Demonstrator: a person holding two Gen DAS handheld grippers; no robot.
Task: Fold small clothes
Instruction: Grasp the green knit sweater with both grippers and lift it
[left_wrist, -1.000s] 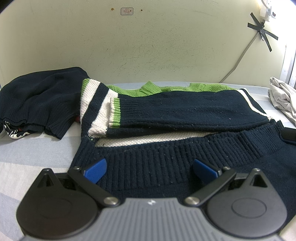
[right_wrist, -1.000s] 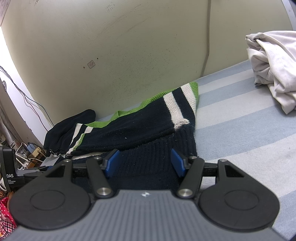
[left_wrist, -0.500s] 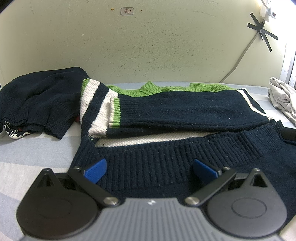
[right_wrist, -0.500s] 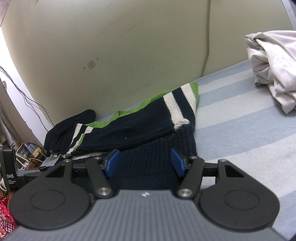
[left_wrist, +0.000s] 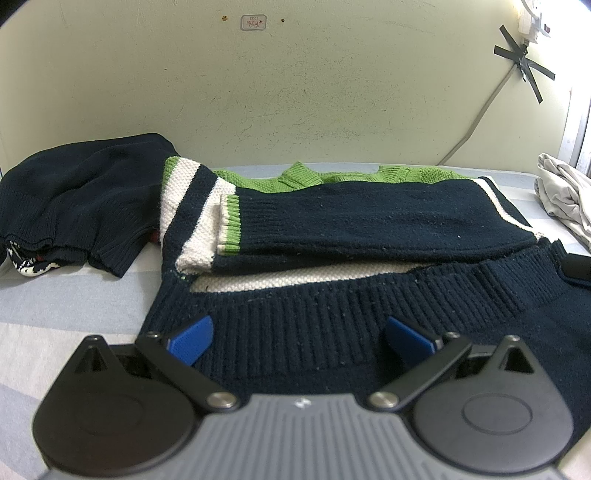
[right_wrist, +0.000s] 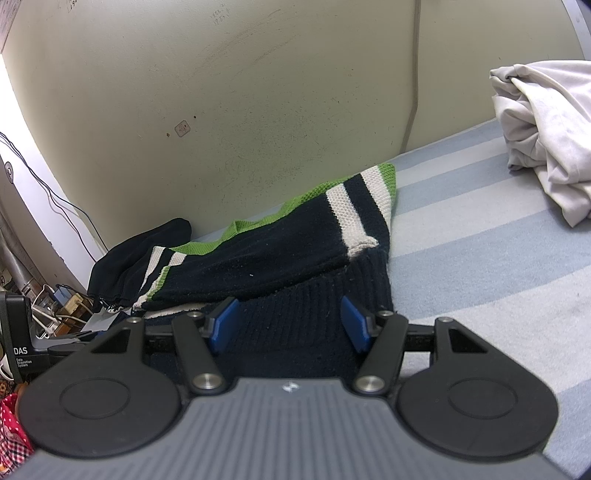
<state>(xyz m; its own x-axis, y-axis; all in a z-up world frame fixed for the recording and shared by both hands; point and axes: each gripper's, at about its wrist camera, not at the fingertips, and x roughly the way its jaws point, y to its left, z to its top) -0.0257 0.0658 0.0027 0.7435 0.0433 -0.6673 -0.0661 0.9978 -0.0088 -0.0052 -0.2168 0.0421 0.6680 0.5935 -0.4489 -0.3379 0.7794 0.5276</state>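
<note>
Nothing has moved since the earlier frames; your left gripper (left_wrist: 297, 338) and right gripper (right_wrist: 290, 325) sit wide open, holding nothing, straddling the sweater (left_wrist: 369, 221) hem (left_wrist: 332, 314) on the bed (right_wrist: 480, 258), sleeves folded across, positioned to lift the hem.

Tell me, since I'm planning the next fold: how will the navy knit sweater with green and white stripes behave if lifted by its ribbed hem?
The navy knit sweater with green and white stripes is thick and soft, so it will probably droop between grip points. Its folded sleeve lies loose on top and may slide off. The ribbed hem looks stretchy and likely sags.
</note>
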